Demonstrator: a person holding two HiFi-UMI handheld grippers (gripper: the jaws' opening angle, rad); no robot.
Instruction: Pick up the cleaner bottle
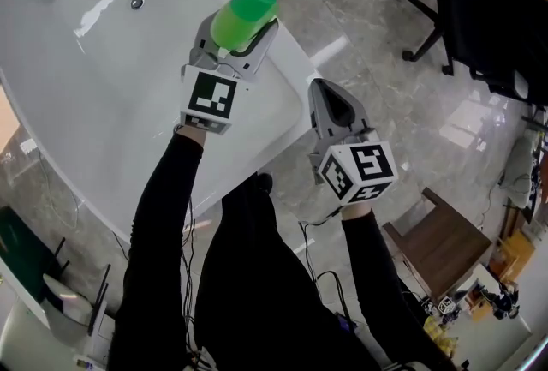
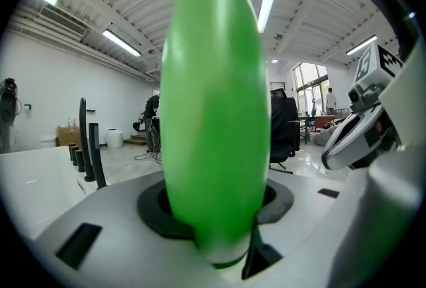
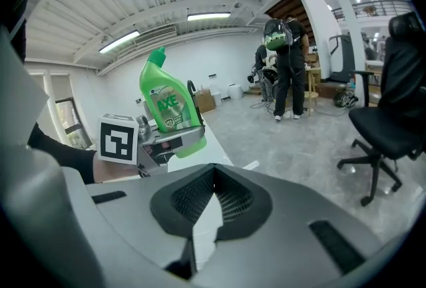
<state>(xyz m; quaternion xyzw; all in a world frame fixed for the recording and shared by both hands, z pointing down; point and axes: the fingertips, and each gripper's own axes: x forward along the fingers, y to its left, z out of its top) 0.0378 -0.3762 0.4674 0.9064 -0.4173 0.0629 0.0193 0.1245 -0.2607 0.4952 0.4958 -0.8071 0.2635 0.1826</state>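
Observation:
The green cleaner bottle (image 1: 245, 11) is upright in the air over the near right corner of the white washbasin (image 1: 94, 78). My left gripper (image 1: 237, 42) is shut on its lower body, one jaw on each side. In the left gripper view the bottle (image 2: 213, 107) fills the middle between the jaws. The right gripper view shows the bottle (image 3: 164, 102) with its white-lettered label, and the left gripper (image 3: 166, 142) clamped below that label. My right gripper (image 1: 322, 92) hangs to the right of the basin's edge, shut and holding nothing, its tips (image 3: 213, 170) meeting.
The basin's drain (image 1: 136, 2) lies at the far left. A black office chair (image 1: 484, 18) stands on the marble floor at the right, and a wooden stool (image 1: 441, 245) near my right arm. Two people (image 3: 285, 70) stand far off in the room.

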